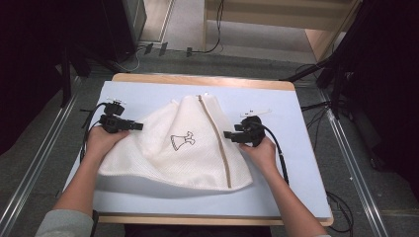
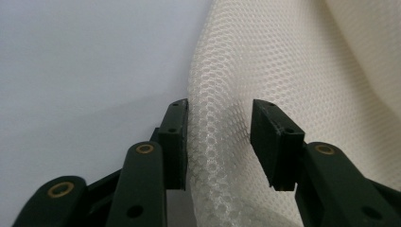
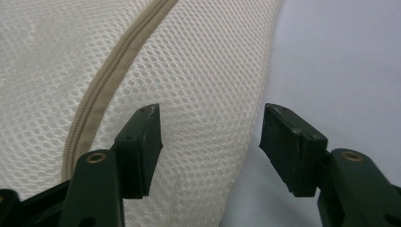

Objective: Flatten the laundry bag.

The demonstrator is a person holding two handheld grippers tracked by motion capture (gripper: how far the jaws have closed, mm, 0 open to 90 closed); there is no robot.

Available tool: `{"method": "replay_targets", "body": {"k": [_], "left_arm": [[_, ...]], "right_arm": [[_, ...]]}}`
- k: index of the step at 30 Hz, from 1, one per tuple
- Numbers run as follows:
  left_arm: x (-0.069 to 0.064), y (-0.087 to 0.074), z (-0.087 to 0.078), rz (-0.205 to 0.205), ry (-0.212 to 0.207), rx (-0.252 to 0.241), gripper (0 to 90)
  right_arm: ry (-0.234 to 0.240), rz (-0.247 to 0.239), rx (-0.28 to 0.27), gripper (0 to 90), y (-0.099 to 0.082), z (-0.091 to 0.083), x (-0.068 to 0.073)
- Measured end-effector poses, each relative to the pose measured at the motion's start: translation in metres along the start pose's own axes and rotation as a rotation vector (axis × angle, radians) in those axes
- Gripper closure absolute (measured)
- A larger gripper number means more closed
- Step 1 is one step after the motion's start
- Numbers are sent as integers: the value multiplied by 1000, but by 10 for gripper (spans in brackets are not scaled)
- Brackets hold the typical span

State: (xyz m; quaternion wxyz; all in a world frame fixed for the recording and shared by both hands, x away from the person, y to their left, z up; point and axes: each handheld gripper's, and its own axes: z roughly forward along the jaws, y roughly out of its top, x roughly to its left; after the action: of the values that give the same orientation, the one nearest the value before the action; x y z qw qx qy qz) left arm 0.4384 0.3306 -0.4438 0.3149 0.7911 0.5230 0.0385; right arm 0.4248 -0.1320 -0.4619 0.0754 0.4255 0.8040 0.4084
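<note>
A white mesh laundry bag (image 1: pixel 178 148) with a beige zipper (image 1: pixel 217 143) and a small black dress print (image 1: pixel 182 139) lies heaped on the pale blue table top (image 1: pixel 148 94). My left gripper (image 1: pixel 141 127) is at the bag's left side. In the left gripper view it (image 2: pixel 220 142) stands open around a fold of the mesh (image 2: pixel 213 94); the left pad (image 2: pixel 177 142) touches the fold and the right pad is apart from it. At the bag's right side, my right gripper (image 1: pixel 226 134) is open too. Its jaws (image 3: pixel 210 142) straddle the bag's edge (image 3: pixel 227 156) near the zipper (image 3: pixel 108 80) without pressing it.
The table top has a wooden rim (image 1: pixel 197 79) at the back and front. Bare blue surface (image 3: pixel 340 61) lies to both sides of the bag. Black cables (image 1: pixel 281 153) trail from the grippers. On the floor run metal rails (image 1: pixel 351 158) and more cables.
</note>
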Motion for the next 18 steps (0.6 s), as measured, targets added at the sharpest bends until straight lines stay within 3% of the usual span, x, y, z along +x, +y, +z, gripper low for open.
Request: {"method": "replay_targets", "body": {"k": [1, 4, 10, 14, 18], "left_arm": [[0, 0, 0, 11, -2, -1, 623], [-1, -1, 1, -8, -26, 13, 694], [-5, -1, 3, 21, -37, 29, 852], [-5, -1, 3, 14, -53, 32, 873], [-5, -1, 0, 33, -44, 15, 876]], "right_arm": [[4, 7, 9, 428, -1, 3, -1], [21, -2, 36, 471, -4, 10, -1], [-70, -85, 50, 682, -6, 13, 8], [-75, -73, 51, 827, -7, 14, 9], [-48, -41, 54, 886, -6, 13, 6]]}}
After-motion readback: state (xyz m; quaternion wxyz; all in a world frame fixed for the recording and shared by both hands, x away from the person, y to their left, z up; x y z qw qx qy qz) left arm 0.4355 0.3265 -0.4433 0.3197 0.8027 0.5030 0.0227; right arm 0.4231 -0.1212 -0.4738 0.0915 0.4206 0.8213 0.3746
